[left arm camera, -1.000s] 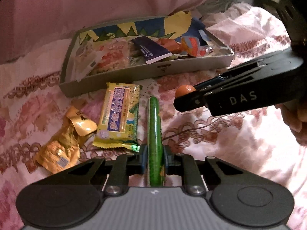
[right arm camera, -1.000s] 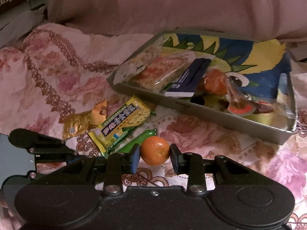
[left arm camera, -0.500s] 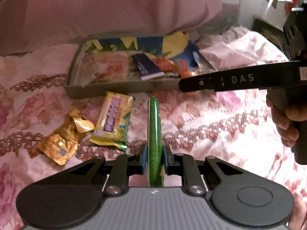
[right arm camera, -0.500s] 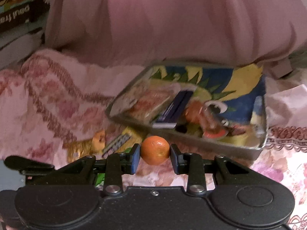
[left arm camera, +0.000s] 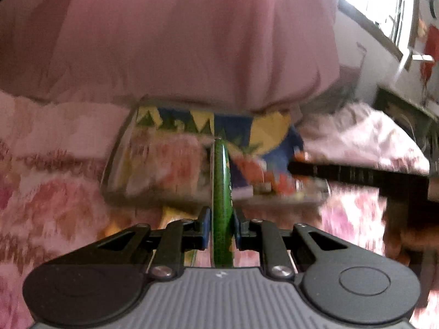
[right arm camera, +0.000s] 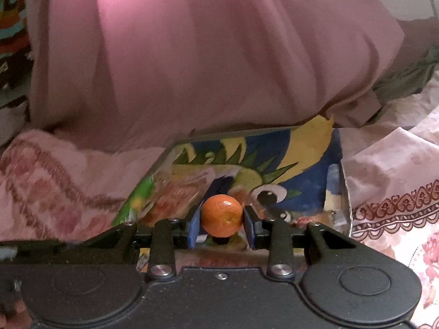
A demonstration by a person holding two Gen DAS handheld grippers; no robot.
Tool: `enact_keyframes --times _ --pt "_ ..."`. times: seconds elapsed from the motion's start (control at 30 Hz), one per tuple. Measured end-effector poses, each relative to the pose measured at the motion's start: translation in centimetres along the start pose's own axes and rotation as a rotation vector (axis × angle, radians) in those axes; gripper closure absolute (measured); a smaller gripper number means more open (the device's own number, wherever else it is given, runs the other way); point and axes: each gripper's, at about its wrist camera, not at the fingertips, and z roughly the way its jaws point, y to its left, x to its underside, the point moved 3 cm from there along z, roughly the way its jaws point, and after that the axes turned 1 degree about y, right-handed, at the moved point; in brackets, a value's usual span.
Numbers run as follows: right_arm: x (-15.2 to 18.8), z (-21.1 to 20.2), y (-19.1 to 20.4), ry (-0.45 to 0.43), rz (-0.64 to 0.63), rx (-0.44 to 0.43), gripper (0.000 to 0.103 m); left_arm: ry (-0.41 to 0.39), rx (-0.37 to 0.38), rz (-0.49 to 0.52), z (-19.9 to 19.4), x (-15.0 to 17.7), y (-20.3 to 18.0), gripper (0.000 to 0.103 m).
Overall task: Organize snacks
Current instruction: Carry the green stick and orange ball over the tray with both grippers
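My left gripper (left arm camera: 221,229) is shut on a flat green snack packet (left arm camera: 221,181), held edge-up above the bed, in front of the tray (left arm camera: 112,164). My right gripper (right arm camera: 221,226) is shut on a small orange (right arm camera: 221,215), held over the near part of the same grey tray (right arm camera: 344,192), whose floor has a blue, yellow and green picture. Several snack packets lie in the tray, blurred. The right gripper's black finger (left arm camera: 343,175) reaches in from the right in the left wrist view.
The tray rests on a pink floral bedspread (right arm camera: 55,192). A large pink pillow (right arm camera: 192,54) rises just behind the tray. A yellow packet (left arm camera: 175,212) lies on the bed below my left gripper, mostly hidden. A window (left arm camera: 384,8) is at the far right.
Both grippers have risen and moved forward toward the tray, each keeping its grip. The loose packets on the bed have dropped out of sight below the grippers.
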Motion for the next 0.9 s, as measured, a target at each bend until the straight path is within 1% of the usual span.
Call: enact_keyframes --times 0.07,0.17,0.27,0.33,0.47,0.6,0.7,0.8,0.9 --pt "-0.1 0.3 -0.4 -0.006 -0.01 0.013 0.067 -0.041 -0.001 -0.008 1.1 -2.0 -0.3 0.084" --pt "0.2 0.3 -1.0 -0.01 -0.026 0.034 0.067 -0.083 0.002 -0.028 3.1 -4.0 -0.7 0.084" --pt "0.4 0.3 -1.6 -0.02 -0.049 0.055 0.067 -0.106 0.002 -0.055 5.1 -4.6 -0.7 0.084" --pt "0.4 0.4 -2.0 -0.028 -0.055 0.07 0.067 -0.124 0.011 -0.076 5.9 -4.1 0.0 0.084" --pt "0.4 1.2 -2.9 -0.024 -0.029 0.095 0.067 -0.091 -0.014 -0.102 7.7 -2.9 1.6 0.084" --pt "0.9 1.8 -2.9 -0.011 -0.06 0.108 0.067 -0.084 -0.022 -0.122 8.5 -2.7 3.0 0.084" --pt "1.4 2.5 -2.8 0.002 -0.086 0.122 0.067 -0.078 -0.022 -0.096 9.1 -2.7 2.8 0.084" --pt "1.5 3.3 -2.9 0.016 -0.085 0.134 0.067 -0.064 -0.007 -0.058 9.7 -2.5 2.1 0.084" --pt "1.5 3.8 -2.9 0.023 -0.087 0.143 0.067 -0.051 -0.011 -0.025 10.3 -2.1 1.5 0.084"
